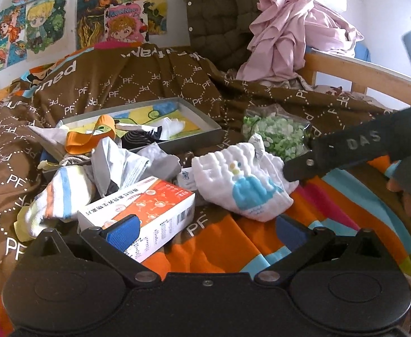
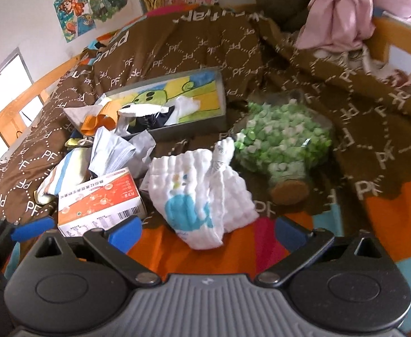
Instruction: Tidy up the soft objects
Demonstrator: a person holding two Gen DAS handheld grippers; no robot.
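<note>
Both sets of jaws are standing wide apart, gripping nothing. The left gripper (image 1: pixel 204 229) is hovering low over the bed (image 1: pixel 228 241), its left pad overlapping the medicine box (image 1: pixel 138 210), so closing here risks catching the stiff box rather than cloth. The white quilted cloth (image 1: pixel 244 185) is lying just ahead, right of centre between those jaws. The right gripper (image 2: pixel 208 231) is facing the same cloth, centred and near; the jar of green sweets (image 2: pixel 281 143) just beyond could get knocked and roll.
</note>
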